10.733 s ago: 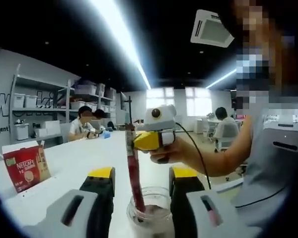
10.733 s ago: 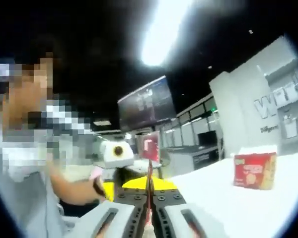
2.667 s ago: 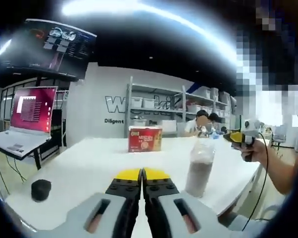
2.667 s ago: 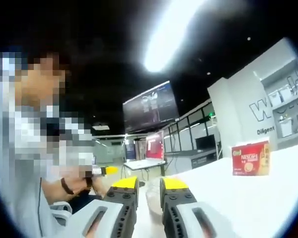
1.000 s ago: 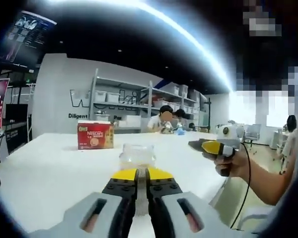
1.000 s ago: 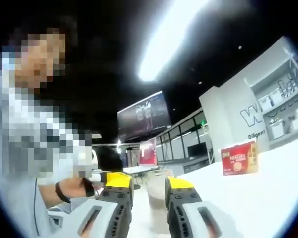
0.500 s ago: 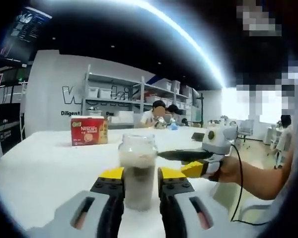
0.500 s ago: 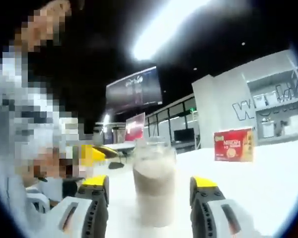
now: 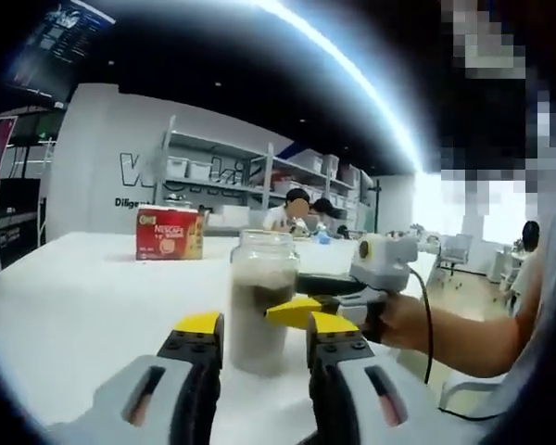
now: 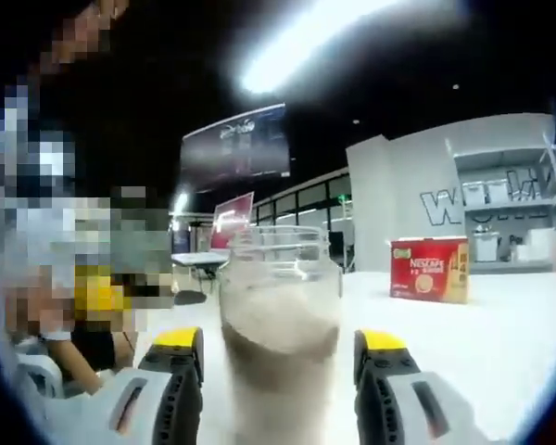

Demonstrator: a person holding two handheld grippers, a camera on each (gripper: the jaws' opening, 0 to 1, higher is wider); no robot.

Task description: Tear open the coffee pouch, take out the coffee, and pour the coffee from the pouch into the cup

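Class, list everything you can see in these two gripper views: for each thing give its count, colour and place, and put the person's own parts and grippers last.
Clear glass jar holding a brownish drink: one, on the white table, between the open jaws in both views.
Red coffee box: one, standing further back on the table.
White table: one, long, under everything.
Grey metal shelving with white boxes: one unit, by the far wall.
Seated people: two, beyond the table's far end.
Red-lit screen: one, in the background.
Left hand-held gripper: black with yellow tips, open around the jar.
Right hand-held gripper: open, jar in its gap.
Person's hand: one, holding the right hand-held gripper.
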